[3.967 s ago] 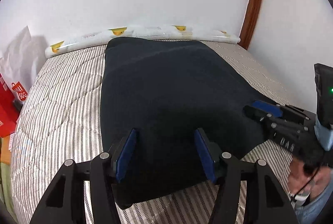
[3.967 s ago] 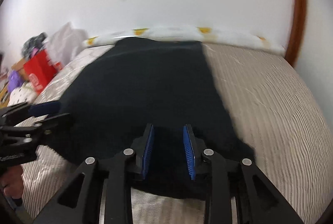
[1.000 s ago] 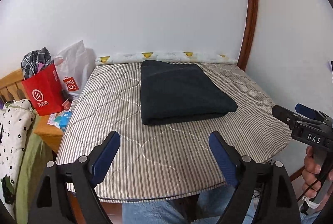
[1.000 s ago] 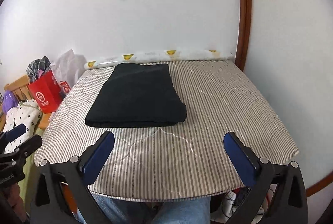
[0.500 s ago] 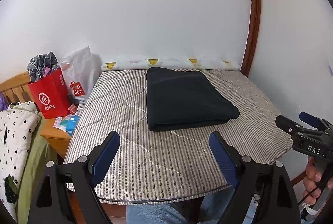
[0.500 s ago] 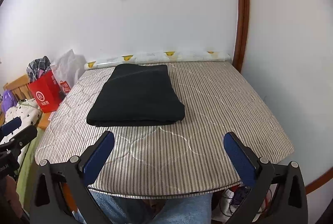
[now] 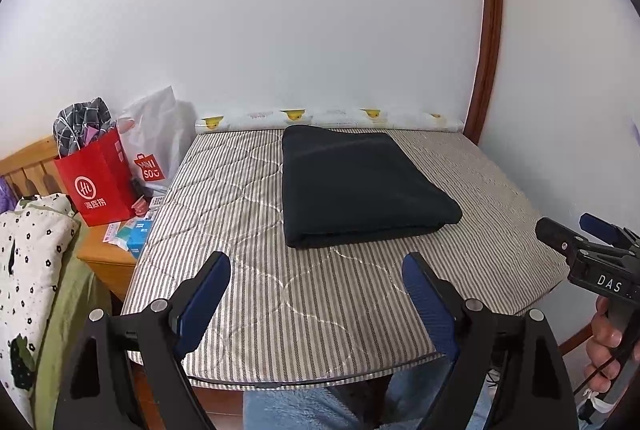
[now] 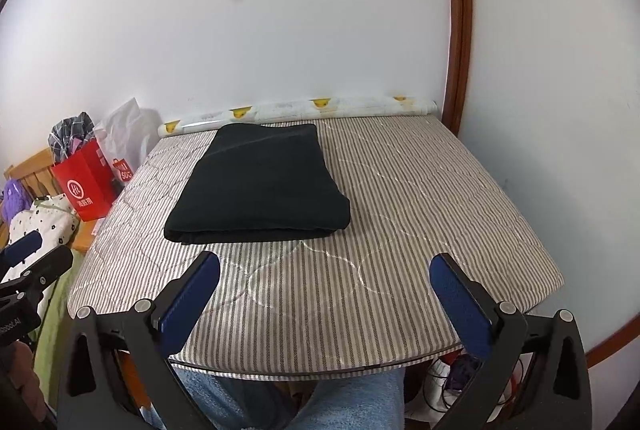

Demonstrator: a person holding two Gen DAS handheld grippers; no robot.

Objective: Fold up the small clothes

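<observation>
Dark garment [image 7: 360,186]: folded into a neat rectangle on the bed [image 7: 480,254]. Your left hand-held gripper [image 7: 316,294] and right hand-held gripper [image 8: 324,294]: both released, empty. Folding appears complete.

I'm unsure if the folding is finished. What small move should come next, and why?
Probably none on the cloth: keep both grippers back. The dark garment lies as a neat folded rectangle on the striped pad, and the left gripper and right gripper have open, empty jaws, well clear of it.
</observation>
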